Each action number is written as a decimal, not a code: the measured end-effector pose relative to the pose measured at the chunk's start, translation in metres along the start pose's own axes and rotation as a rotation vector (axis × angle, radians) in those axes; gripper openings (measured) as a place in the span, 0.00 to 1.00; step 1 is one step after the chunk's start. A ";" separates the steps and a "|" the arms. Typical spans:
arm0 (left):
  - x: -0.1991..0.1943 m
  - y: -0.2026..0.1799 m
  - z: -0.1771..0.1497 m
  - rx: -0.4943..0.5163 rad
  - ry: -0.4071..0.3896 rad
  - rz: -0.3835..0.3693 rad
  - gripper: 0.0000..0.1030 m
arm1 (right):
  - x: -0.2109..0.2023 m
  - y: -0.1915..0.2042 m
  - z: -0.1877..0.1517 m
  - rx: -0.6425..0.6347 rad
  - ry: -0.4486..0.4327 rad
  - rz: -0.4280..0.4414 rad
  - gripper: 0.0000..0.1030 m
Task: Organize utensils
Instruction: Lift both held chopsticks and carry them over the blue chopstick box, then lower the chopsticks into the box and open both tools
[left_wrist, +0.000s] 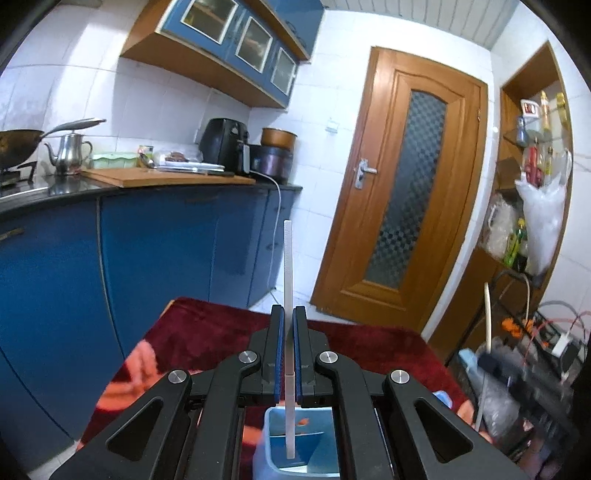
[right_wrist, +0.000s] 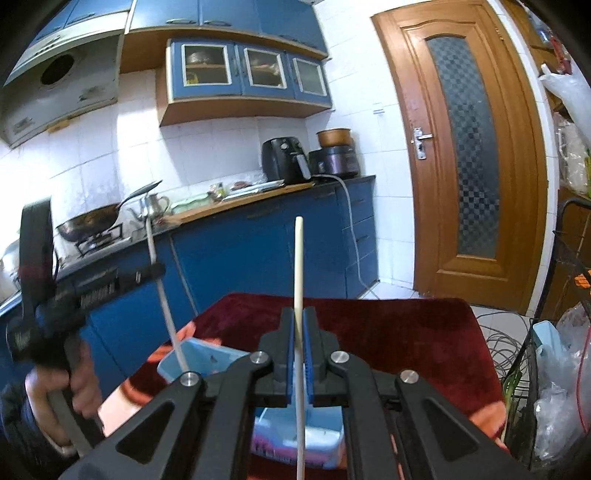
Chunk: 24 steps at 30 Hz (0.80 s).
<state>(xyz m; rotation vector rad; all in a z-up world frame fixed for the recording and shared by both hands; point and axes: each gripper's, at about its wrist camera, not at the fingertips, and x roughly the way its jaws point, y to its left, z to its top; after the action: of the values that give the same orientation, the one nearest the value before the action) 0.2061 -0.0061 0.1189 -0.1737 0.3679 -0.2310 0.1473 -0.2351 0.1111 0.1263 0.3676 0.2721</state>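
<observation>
My left gripper (left_wrist: 289, 317) is shut on a flat white utensil handle (left_wrist: 288, 266) that stands upright; its lower end reaches into a light blue bin (left_wrist: 273, 435) below the jaws. My right gripper (right_wrist: 300, 317) is shut on a cream stick-like utensil (right_wrist: 298, 258), also upright, above a second light blue container (right_wrist: 328, 439). In the right wrist view the left gripper (right_wrist: 159, 271) shows at left with its white utensil (right_wrist: 166, 314) dipping into the blue bin (right_wrist: 207, 356).
Both bins sit on a table under a dark red cloth (right_wrist: 388, 332). Blue kitchen cabinets (left_wrist: 147, 240) stand behind it, a wooden door (left_wrist: 402, 192) at right. A wire basket with bags (right_wrist: 554, 369) is beside the table's right edge.
</observation>
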 end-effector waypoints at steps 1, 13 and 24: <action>0.003 0.000 -0.004 0.015 0.005 -0.004 0.04 | 0.002 -0.001 0.002 0.003 -0.007 -0.007 0.06; 0.026 0.006 -0.028 0.062 0.023 -0.067 0.04 | 0.045 -0.007 0.001 0.014 -0.122 -0.170 0.06; 0.029 0.003 -0.039 0.069 0.061 -0.055 0.04 | 0.044 -0.017 -0.022 0.012 -0.072 -0.162 0.06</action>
<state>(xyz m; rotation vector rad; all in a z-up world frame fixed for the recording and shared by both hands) 0.2185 -0.0153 0.0729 -0.1086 0.4150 -0.3031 0.1827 -0.2375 0.0734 0.1171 0.3065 0.1050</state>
